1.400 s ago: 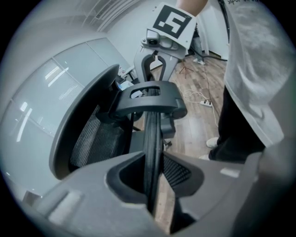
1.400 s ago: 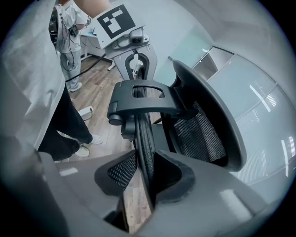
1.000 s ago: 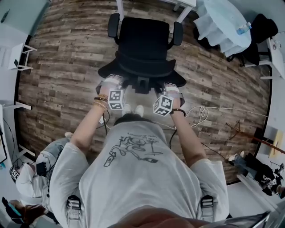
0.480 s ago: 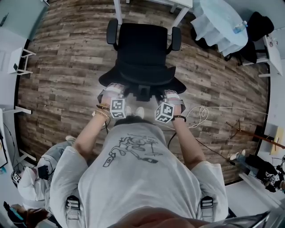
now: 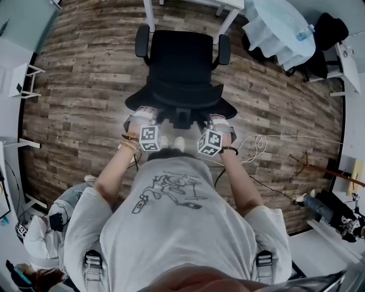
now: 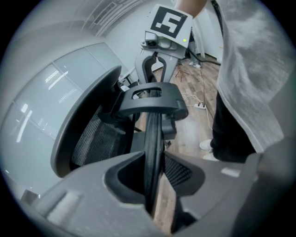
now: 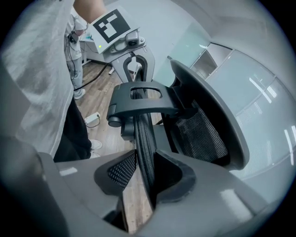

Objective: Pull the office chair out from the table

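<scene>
- The black office chair (image 5: 181,63) stands on the wood floor (image 5: 74,85). Its seat front is near the white bench leg (image 5: 149,13) and its back faces me, so I judge it is largely out already.
- My left claw (image 6: 153,155) straddles the chair's backrest rim (image 6: 152,125) towards its left end. The jaws have just been opening. The rim is between them, but floor shows through a gap on one side, so I read the grip as released.
- My right claw (image 7: 145,152) is the same at the rim's right end: jaws just opened, rim between them, daylight beside it, nothing clamped.
- If I pull again like this, both claws would likely slide off the thin rim, because neither pad is pressing on it.
- If only one claw re-grips, I expect the chair to swivel rather than roll straight.
- My shoes (image 5: 171,141) are just behind the chair's base, so a hard tug could roll it into them.
- A loose white cable (image 5: 256,145) lies on the floor behind the chair to the right. Rolling that way might snag a caster.
</scene>
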The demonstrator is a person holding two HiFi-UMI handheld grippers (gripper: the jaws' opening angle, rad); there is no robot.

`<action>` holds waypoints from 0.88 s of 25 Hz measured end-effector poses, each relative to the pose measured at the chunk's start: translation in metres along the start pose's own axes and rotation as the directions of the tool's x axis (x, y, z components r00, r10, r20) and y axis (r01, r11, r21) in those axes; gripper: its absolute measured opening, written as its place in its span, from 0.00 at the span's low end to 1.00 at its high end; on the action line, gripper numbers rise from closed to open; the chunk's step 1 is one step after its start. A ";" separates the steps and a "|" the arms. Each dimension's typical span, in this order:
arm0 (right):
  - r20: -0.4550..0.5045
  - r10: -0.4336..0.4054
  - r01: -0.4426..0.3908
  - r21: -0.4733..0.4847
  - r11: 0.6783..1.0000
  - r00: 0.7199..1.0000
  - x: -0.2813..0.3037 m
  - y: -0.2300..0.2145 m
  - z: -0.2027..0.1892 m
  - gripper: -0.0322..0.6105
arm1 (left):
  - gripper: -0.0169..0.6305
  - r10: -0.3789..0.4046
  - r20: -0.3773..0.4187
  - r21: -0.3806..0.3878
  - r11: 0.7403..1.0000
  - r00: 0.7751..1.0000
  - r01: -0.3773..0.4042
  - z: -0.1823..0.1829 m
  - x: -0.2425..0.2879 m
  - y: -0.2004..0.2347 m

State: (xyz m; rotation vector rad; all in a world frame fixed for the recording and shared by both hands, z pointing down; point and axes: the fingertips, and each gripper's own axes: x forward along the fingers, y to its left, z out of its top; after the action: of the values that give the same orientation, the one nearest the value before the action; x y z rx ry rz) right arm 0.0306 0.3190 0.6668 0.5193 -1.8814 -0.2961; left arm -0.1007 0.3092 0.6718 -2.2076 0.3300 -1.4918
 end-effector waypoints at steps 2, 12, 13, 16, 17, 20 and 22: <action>0.019 0.024 -0.025 0.050 0.998 1.000 -0.003 -0.001 0.002 0.27 | 0.22 -0.001 -0.005 -0.024 1.000 1.000 0.000 0.000 -0.001 0.002; 0.172 0.041 -0.081 0.233 0.969 0.984 -0.050 -0.020 0.022 0.21 | 0.22 0.030 0.174 -0.233 0.972 0.984 0.012 0.035 -0.051 0.027; 0.202 0.032 -0.086 0.261 0.962 0.979 -0.057 -0.024 0.026 0.20 | 0.22 0.046 0.205 -0.278 0.960 0.978 0.013 0.041 -0.059 0.033; 0.311 -0.003 -0.116 0.364 0.924 0.951 -0.082 -0.036 0.043 0.18 | 0.19 0.113 0.301 -0.401 0.916 0.947 0.018 0.060 -0.085 0.054; 0.349 -0.020 -0.129 0.400 0.907 0.937 -0.091 -0.041 0.050 0.18 | 0.18 0.138 0.336 -0.441 0.897 0.932 0.026 0.067 -0.095 0.061; 0.452 -0.083 -0.169 0.489 0.856 0.888 -0.119 -0.060 0.071 0.16 | 0.15 0.210 0.439 -0.566 0.820 0.873 0.087 0.087 -0.126 0.082; 0.511 -0.125 -0.201 0.535 0.820 0.850 -0.139 -0.074 0.084 0.14 | 0.13 0.260 0.496 -0.623 0.771 0.829 0.131 0.099 -0.146 0.098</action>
State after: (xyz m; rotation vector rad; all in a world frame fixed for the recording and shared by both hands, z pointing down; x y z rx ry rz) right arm 0.0088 0.3183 0.4899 0.8688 -2.5370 0.2070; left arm -0.0603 0.3110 0.4736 -2.9951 0.7987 -0.6439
